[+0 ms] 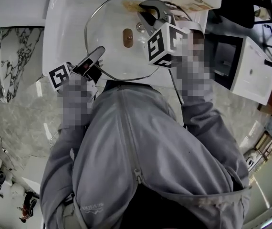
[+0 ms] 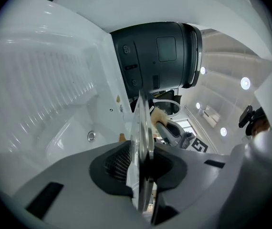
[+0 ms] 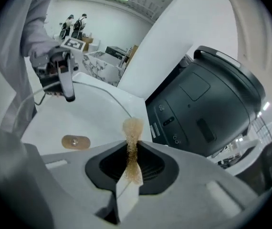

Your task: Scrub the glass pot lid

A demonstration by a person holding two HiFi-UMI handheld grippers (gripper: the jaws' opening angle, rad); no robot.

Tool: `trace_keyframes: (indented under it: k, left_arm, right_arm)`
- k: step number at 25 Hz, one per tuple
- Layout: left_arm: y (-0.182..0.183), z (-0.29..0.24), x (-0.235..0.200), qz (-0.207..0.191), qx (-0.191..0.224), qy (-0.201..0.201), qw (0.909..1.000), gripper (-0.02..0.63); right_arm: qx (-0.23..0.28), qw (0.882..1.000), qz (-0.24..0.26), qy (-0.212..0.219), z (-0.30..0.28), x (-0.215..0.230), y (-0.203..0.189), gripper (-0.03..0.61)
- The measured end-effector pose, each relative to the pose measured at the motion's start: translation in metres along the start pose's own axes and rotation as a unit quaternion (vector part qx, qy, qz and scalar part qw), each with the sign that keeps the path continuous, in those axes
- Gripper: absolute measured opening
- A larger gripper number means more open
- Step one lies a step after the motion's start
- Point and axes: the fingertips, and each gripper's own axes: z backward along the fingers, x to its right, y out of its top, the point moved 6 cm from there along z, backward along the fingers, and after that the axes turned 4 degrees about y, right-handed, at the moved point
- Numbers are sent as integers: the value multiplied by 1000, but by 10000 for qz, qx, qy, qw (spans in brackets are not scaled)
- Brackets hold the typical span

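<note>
I see the glass lid (image 1: 112,51) spanning most of the sink (image 1: 62,23); open basin lies along its left. A dark appliance (image 3: 203,109) blocks the right side.

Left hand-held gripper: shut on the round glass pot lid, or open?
Shut: the left hand-held gripper pinches the round glass pot lid by its rim, edge-on between its jaws.

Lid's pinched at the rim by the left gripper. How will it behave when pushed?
Likely stiff but breakable: the glass lid is thin and transparent. Held only at its rim by the left gripper, it may pivot when pushed. Smooth glass could also slip.
</note>
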Motion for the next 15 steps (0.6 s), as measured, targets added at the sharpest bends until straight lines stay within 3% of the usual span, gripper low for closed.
trace_keyframes:
  k: [6, 15]
  left_arm:
    - [-3, 0, 5, -253, -147, -35, 9996, 61]
    - [-1, -1, 3, -75, -42, 31, 10000, 69]
  right_arm:
    - [-461, 9958, 791, -90, -41, -12, -6, 46]
    - [-586, 9915, 1050, 492, -61, -43, -12, 46]
